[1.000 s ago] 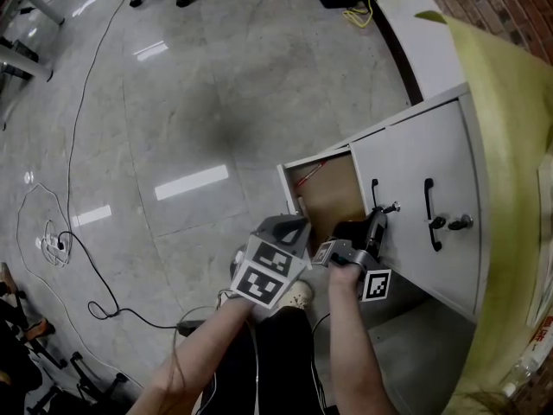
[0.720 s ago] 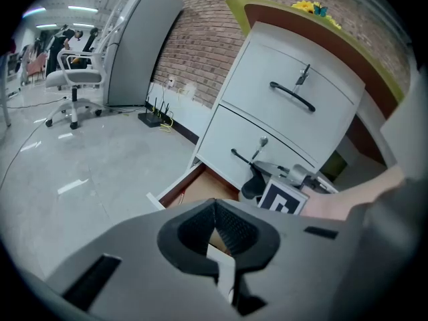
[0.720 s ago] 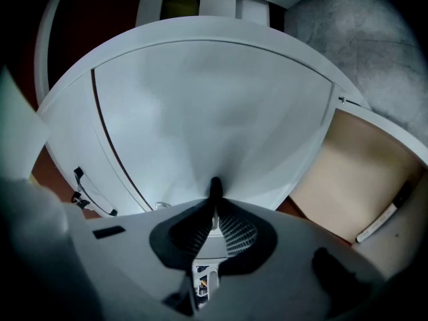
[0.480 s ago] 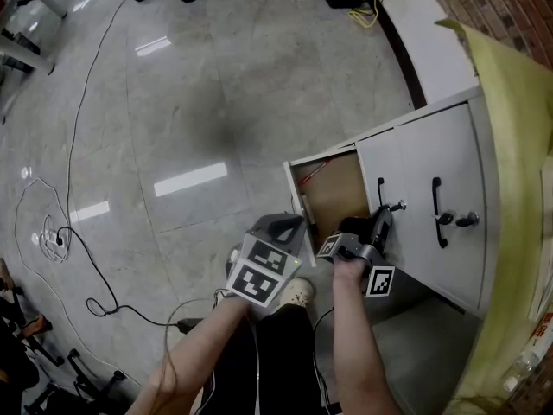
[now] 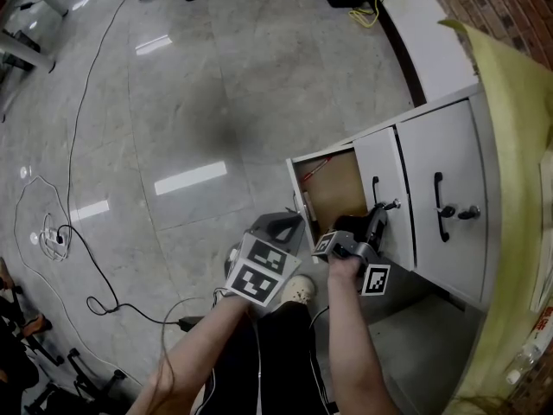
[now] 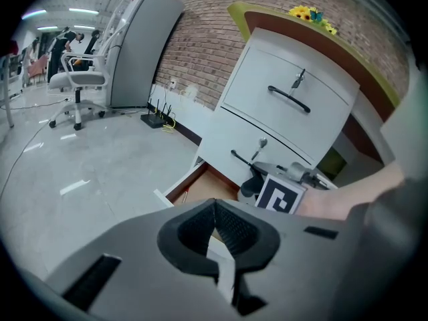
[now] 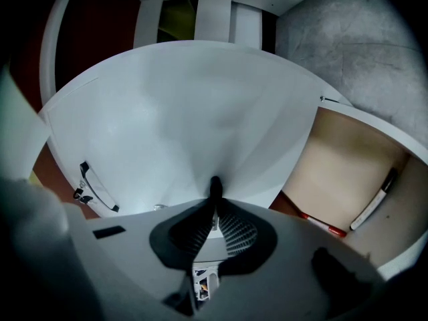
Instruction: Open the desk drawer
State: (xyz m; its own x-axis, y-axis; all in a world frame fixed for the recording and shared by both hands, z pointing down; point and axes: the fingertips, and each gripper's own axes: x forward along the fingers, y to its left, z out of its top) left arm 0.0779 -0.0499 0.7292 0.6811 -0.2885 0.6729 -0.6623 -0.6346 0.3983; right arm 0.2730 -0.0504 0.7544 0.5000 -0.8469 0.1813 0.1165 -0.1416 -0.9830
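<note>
A white drawer cabinet (image 5: 449, 158) stands on the right. Its bottom drawer (image 5: 333, 188) is pulled out and shows a tan floor with pens. My right gripper (image 5: 375, 223) is shut on the black handle (image 5: 374, 195) of the middle drawer (image 5: 384, 167), whose front stands slightly out from the top drawer (image 5: 445, 158). In the right gripper view the handle (image 7: 215, 187) sits pinched between the pads, against the white drawer front (image 7: 194, 119). My left gripper (image 5: 278, 230) hangs shut and holds nothing beside the open bottom drawer; its tips (image 6: 214, 209) meet.
A red pen (image 7: 322, 225) and a white marker (image 7: 376, 200) lie in the bottom drawer (image 7: 341, 166). The top drawer has its own handle (image 5: 439, 206) and a lock with a key (image 5: 467, 213). Cables (image 5: 78, 258) trail over the glossy floor on the left. A brick wall (image 6: 214, 52) is behind the cabinet.
The middle drawer's front has come slightly out from the cabinet face, with the right gripper still on its handle. The left gripper has hardly shifted.
</note>
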